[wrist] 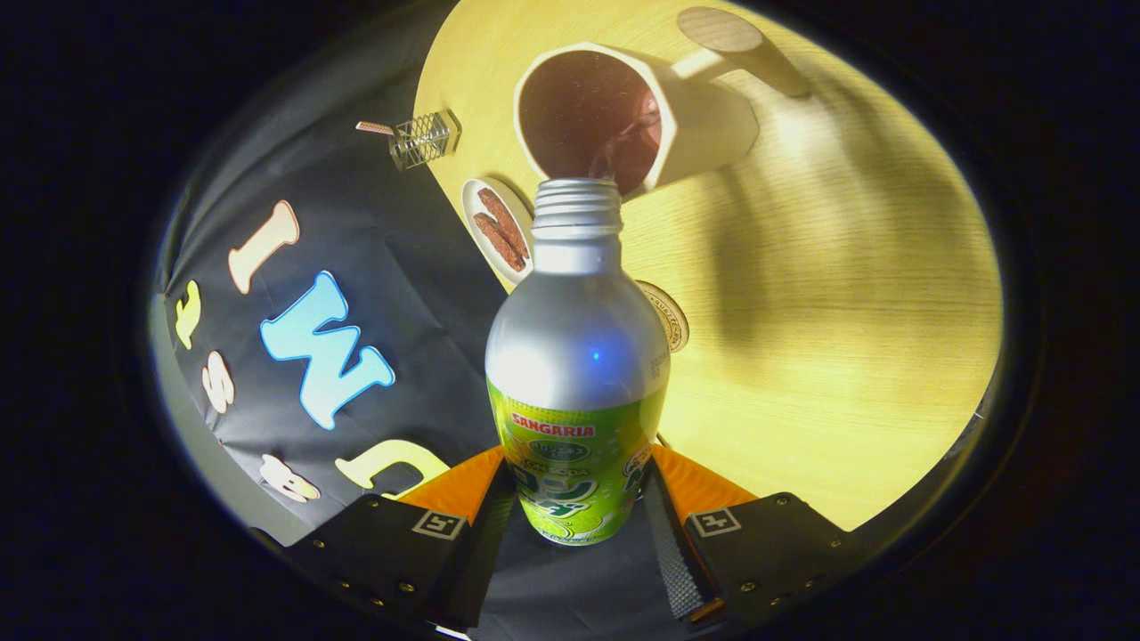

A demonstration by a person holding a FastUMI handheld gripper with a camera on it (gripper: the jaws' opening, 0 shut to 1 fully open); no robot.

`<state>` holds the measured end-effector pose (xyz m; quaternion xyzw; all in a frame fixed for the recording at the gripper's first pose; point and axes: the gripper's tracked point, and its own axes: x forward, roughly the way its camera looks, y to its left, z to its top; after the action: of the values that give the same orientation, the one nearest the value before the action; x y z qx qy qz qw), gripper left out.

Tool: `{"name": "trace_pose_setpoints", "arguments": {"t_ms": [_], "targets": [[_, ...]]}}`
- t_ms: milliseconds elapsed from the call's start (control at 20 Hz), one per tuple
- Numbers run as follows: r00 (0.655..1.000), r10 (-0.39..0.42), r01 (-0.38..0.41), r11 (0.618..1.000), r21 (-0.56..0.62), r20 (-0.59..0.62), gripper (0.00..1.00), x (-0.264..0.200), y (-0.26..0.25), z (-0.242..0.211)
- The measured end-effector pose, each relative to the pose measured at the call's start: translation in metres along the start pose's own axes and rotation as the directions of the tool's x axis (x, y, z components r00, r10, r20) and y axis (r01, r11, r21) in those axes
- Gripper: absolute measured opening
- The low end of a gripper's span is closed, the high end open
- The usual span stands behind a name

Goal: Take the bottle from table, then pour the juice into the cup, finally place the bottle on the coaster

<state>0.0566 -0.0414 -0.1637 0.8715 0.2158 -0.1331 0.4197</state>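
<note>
Over the wooden table (pixel 846 294), the gripper (pixel 577 507) clamps the bottle (pixel 577 356), tipped at the cup (pixel 623 116), pouring underway; the coaster (pixel 666 313) awaits.

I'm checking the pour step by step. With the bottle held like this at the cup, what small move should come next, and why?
Probably tip the bottle a little further. The gripper is shut on it, its open mouth sits at the rim of the cup, and the cup already holds dark liquid.
</note>
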Motion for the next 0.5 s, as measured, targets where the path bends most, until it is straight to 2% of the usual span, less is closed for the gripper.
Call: {"name": "trace_pose_setpoints", "arguments": {"t_ms": [500], "targets": [[1.000,-0.004,0.005,0.999,0.048,-0.015,0.76,-0.0062,0.0042,-0.0011]]}}
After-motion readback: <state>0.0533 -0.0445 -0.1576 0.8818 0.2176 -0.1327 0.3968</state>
